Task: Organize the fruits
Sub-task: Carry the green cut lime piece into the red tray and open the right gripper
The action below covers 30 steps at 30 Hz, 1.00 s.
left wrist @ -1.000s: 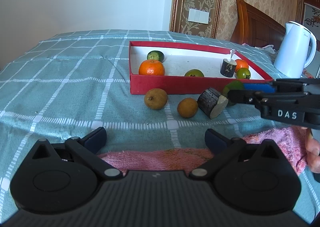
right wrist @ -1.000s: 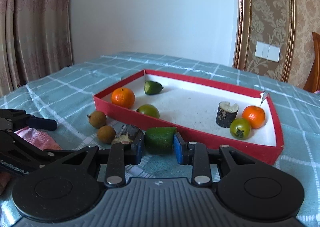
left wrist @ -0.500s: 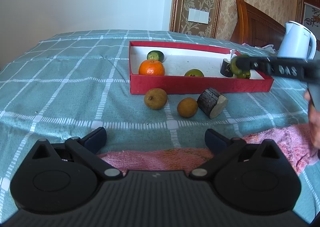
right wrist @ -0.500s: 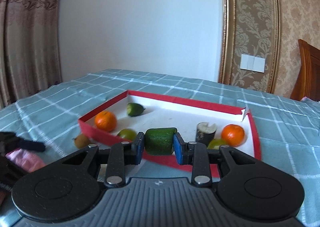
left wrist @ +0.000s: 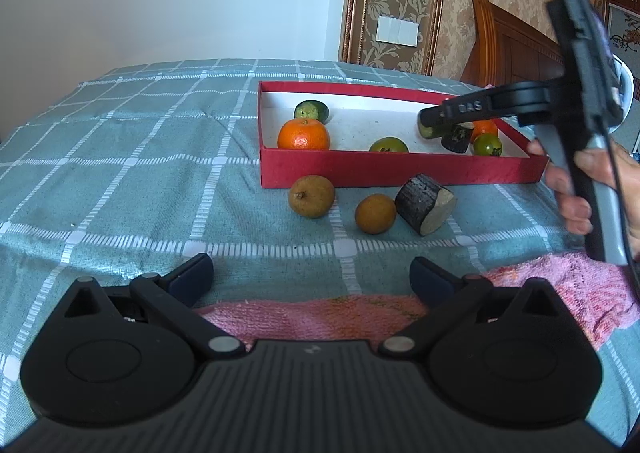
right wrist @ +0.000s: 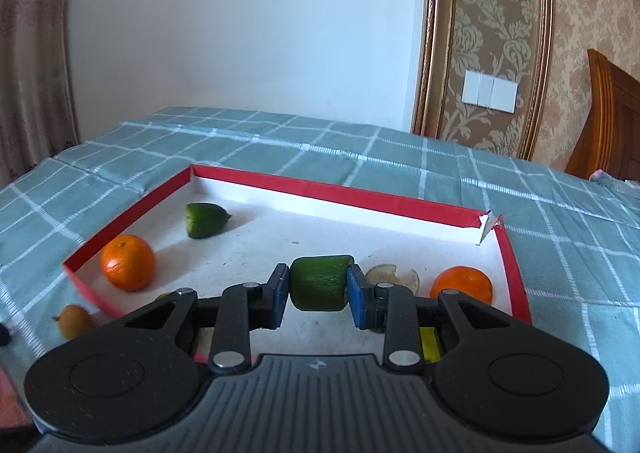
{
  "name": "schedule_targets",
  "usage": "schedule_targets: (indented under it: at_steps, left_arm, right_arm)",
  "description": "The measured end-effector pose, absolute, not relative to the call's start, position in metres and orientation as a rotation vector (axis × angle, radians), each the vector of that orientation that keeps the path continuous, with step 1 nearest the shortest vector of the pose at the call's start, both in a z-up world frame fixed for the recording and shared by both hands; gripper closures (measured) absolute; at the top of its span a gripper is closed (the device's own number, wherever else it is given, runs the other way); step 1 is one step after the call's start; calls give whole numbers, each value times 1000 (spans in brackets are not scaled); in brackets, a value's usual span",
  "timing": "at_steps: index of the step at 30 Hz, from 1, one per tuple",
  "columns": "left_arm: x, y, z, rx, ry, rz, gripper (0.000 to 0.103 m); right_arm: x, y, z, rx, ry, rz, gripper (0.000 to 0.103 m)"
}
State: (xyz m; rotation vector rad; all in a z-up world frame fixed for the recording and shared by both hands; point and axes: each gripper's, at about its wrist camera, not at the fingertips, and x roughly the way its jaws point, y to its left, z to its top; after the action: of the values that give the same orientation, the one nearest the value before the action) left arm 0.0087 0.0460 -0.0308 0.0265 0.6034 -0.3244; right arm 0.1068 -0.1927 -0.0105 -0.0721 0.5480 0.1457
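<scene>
My right gripper (right wrist: 318, 295) is shut on a green fruit piece (right wrist: 318, 283) and hangs over the red tray (right wrist: 332, 191), above its right half. From the left wrist view the right gripper (left wrist: 430, 125) reaches in from the right over the tray (left wrist: 400, 171). Inside the tray lie an orange (left wrist: 304, 134), a green half fruit (left wrist: 311, 110), a green round fruit (left wrist: 388, 144), a dark wood stub (left wrist: 456, 139), a second orange (right wrist: 461, 285) and a green tomato (left wrist: 487, 144). My left gripper (left wrist: 310, 279) stands open above a pink towel (left wrist: 320, 319), holding nothing.
Two brown round fruits (left wrist: 311, 196) (left wrist: 375, 213) and a cut wood block (left wrist: 425, 203) lie on the checked cloth (left wrist: 120, 173) in front of the tray. A person's hand (left wrist: 580, 189) holds the right gripper's handle. A wooden headboard (left wrist: 512, 41) stands behind.
The right gripper has carried the green piece from the cloth in front of the tray to above the tray's inside. The left gripper has stayed still.
</scene>
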Motion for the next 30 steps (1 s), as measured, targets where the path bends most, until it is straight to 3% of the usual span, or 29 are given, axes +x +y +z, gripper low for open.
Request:
schedule_targets:
  at_steps: [10, 27, 28, 30]
  left_arm:
    - [9, 46, -31, 30, 604, -323, 0]
    - [10, 46, -31, 33, 605, -322, 0]
    - [10, 45, -31, 34, 605, -322, 0]
    - [10, 45, -32, 36, 605, -321, 0]
  right_arm:
    - [124, -188, -18, -102, 612, 125, 72]
    - [104, -203, -7, -33, 566, 145, 71]
    - [101, -204, -5, -27, 560, 145, 70]
    - [91, -207, -1, -19, 533, 136, 44]
